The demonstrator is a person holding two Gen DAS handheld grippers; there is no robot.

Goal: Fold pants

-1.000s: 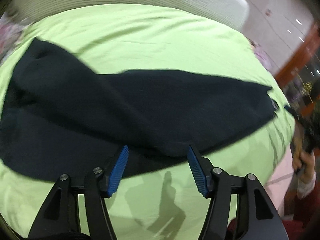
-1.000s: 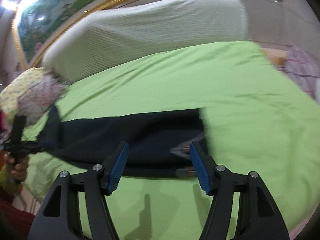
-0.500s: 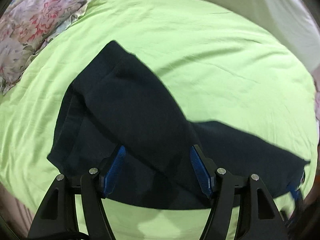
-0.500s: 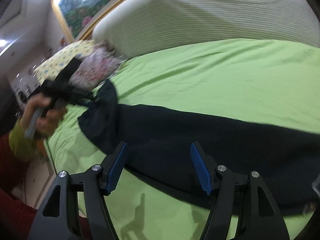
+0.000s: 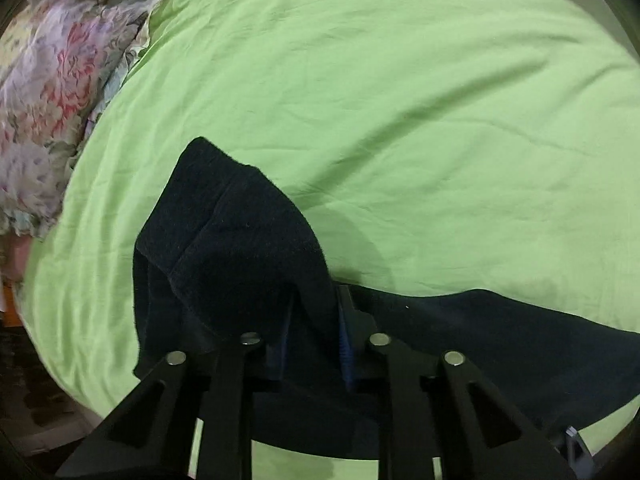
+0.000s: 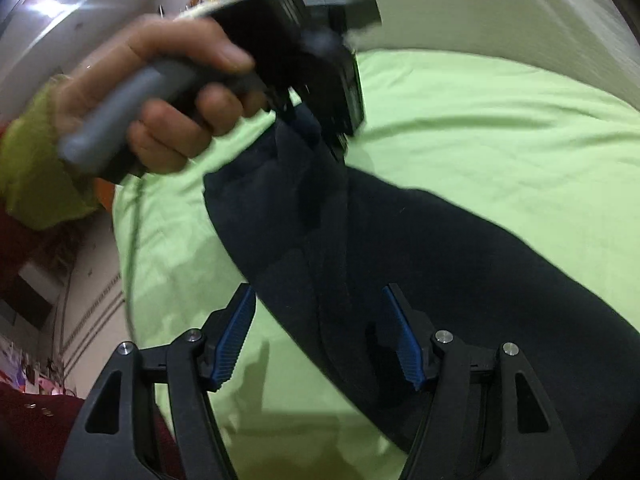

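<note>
On the lime-green bedsheet (image 5: 400, 100), my left gripper (image 5: 314, 332) has just been closing and now pinches a raised fold of the dark navy pants (image 5: 240, 248) between its blue pads, the cloth peaking up from the bed beside a floral pillow (image 5: 52, 92). My right gripper (image 6: 320, 336) hangs with its jaws wide apart over the pants' long dark stretch, gripping nothing. In its view the left hand (image 6: 160, 92) clasps the other tool's grey handle.

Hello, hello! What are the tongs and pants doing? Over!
Left tongs just closed, pinching dark navy fleece pants. Right tongs open above them. Nothing blocking on green bedsheet.
</note>
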